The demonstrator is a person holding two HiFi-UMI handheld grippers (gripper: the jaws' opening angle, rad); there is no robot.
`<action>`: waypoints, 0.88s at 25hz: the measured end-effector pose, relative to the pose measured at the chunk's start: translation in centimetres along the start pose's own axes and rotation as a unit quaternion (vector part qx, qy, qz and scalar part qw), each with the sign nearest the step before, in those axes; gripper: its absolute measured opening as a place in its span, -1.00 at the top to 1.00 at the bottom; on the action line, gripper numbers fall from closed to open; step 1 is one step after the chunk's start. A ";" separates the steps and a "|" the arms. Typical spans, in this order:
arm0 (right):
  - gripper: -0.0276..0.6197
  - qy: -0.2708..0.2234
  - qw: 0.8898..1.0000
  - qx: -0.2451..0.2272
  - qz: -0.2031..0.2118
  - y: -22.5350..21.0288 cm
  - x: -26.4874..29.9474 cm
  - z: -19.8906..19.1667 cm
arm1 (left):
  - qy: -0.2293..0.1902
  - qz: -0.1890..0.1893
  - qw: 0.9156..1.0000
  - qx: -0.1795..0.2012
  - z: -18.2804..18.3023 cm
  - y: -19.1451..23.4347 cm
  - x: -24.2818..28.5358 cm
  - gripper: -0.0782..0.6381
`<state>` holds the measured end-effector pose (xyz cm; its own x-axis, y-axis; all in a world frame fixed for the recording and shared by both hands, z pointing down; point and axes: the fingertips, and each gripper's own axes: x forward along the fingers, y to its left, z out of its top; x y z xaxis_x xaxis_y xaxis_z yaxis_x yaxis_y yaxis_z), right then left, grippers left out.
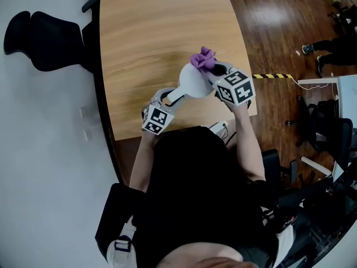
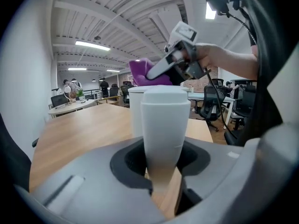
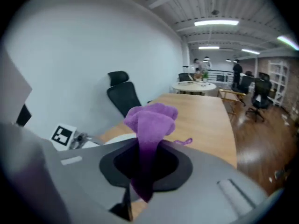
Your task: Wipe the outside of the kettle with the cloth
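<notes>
Jutting cloth (image 3: 150, 118), seemingly in hand-held gripper (image 3: 142, 181)

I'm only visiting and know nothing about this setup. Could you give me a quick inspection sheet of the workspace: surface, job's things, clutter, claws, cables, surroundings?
Surface: wooden table, smooth top.
Job's things: white kettle at the table's near end; purple cloth bunched at its far side.
Clutter: nothing seen.
Claws: left claw shut on the kettle's handle; right claw shut on the cloth.
Cables: what looks like a white cable on the floor beside striped tape.
Surroundings: black chair, wooden floor, office desks and people far off.
</notes>
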<state>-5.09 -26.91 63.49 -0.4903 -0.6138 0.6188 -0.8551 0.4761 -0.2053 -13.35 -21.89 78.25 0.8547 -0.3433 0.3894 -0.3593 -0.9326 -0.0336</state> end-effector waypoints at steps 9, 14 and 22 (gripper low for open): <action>0.75 0.025 0.982 -0.178 0.058 12.7 3.7 2.9 | 0.005 0.014 1.000 0.021 -0.7 0.9 -1.5 0.00; 0.75 0.092 0.982 -0.151 0.067 10.0 3.5 -0.4 | 0.014 0.018 0.999 0.036 0.1 -1.3 -0.8 0.03; 0.75 0.046 0.998 0.032 -0.037 -7.0 -3.5 -4.5 | -0.005 0.013 1.000 0.017 1.1 -3.2 0.3 0.02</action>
<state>3.43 -25.22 66.18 -0.4096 -0.5838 0.7010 -0.8991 0.3882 -0.2020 -11.52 -19.14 77.43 0.8492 -0.3685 0.3782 -0.3686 -0.9265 -0.0753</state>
